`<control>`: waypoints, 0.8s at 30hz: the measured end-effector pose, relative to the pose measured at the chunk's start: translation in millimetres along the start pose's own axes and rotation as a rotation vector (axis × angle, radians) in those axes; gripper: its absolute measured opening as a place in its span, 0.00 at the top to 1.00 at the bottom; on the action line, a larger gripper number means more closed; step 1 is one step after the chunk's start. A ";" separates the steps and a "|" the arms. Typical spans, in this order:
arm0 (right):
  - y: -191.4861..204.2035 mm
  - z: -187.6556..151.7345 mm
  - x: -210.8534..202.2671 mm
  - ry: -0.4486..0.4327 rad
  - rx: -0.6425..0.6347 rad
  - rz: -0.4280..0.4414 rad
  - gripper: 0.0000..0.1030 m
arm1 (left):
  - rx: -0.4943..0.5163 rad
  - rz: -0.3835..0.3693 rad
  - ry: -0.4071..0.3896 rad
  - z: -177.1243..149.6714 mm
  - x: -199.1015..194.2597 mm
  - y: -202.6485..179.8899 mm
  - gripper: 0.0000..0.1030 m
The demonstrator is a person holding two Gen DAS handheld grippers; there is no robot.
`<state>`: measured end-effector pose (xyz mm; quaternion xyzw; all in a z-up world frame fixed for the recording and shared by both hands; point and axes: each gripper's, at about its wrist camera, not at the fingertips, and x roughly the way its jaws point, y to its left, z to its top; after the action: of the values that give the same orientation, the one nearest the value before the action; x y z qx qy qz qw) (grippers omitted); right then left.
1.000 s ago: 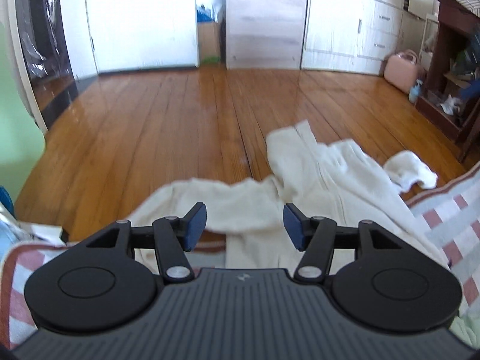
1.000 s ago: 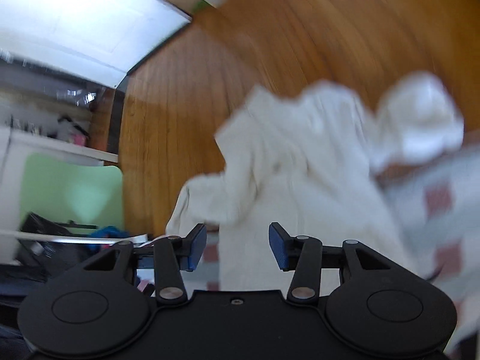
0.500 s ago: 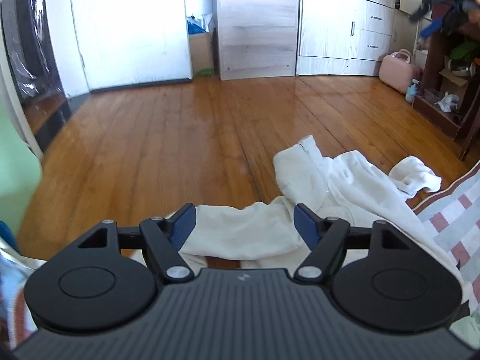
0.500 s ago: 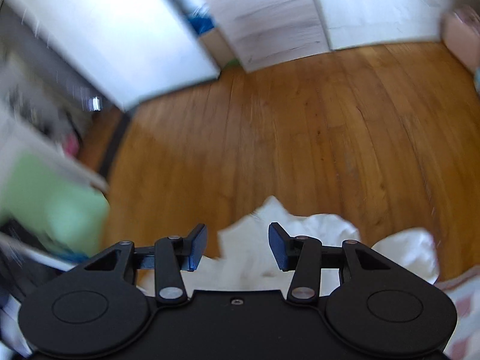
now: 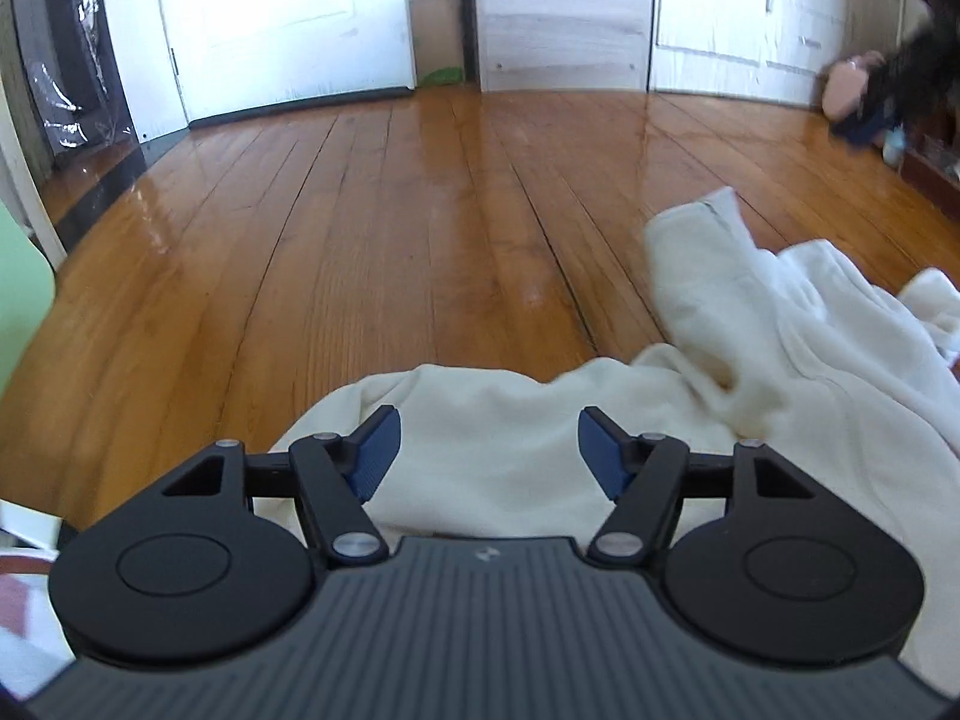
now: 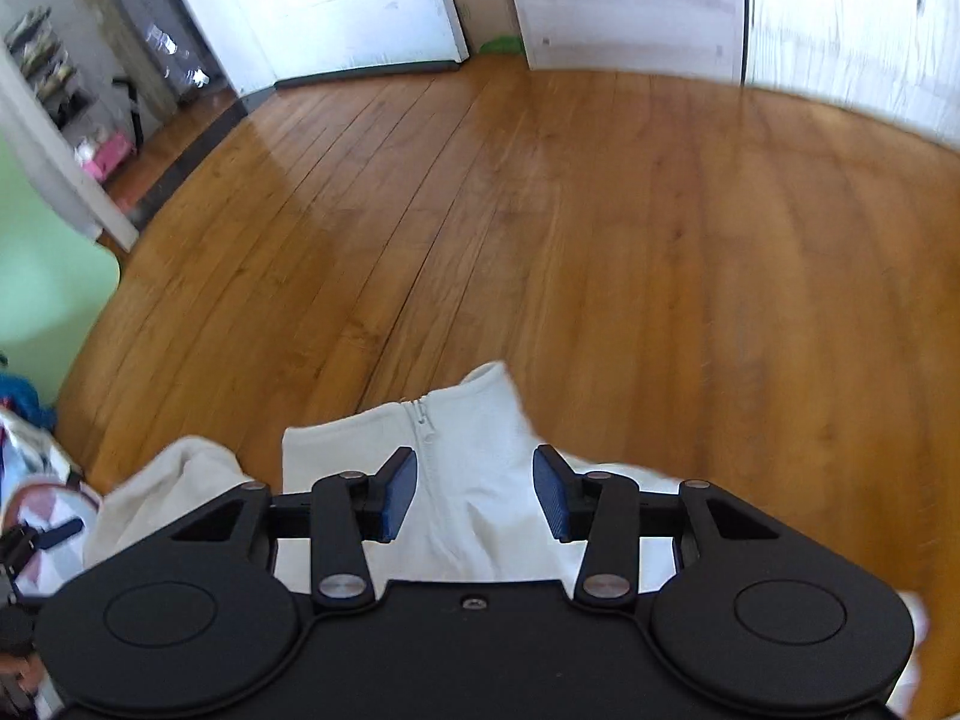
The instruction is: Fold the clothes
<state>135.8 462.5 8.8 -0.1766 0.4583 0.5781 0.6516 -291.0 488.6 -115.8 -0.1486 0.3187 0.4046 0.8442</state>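
Glossy wooden floor [image 5: 372, 252] fills a bright room, backed by a white door [image 5: 270, 18] and pale cabinets [image 5: 558, 12]. Between them a cardboard box [image 5: 435, 36] holds something blue, too blurred to name. A pink case [image 5: 846, 87] sits by the far right wall, half hidden by a blurred dark shape. A cream garment [image 5: 750, 324] lies sprawled on the floor, its zip [image 6: 423, 414] and collar visible in the right wrist view. A checked cloth [image 6: 42, 504] shows at the left edge there. The left tool [image 5: 485, 450] hangs over a cream fold, pads spread with nothing pinched; its jaws have just been closing a little after widening. The right tool [image 6: 474, 492] hovers above the collar, pads spread and clear of the cloth. Compared with a second ago, both views sit lower and nearer the garment, the right view has rolled level, and the checked bedding has left the left view.
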 end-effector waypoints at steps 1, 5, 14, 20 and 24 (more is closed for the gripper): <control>-2.0 -11.3 14.9 -0.002 0.020 0.016 0.53 | -0.023 -0.011 -0.006 -4.1 10.2 5.2 0.37; -7.3 -40.6 59.8 0.040 -0.009 0.002 0.54 | -0.069 -0.085 0.075 -0.5 52.0 6.9 0.36; -23.3 -29.1 63.0 0.092 -0.073 -0.138 0.49 | -0.226 0.083 0.268 -59.7 75.0 11.7 0.26; -2.0 -50.0 30.5 0.037 -0.258 -0.134 0.40 | -0.677 -0.194 0.211 -72.8 79.6 59.8 0.28; 11.6 -54.1 48.5 0.053 -0.291 -0.034 0.40 | -0.723 -0.267 0.164 -71.1 88.1 61.2 0.73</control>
<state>99.7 453.2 -54.6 -0.2920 0.3837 0.6224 0.6165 -327.0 542.7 -226.8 -0.5081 0.2000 0.3642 0.7544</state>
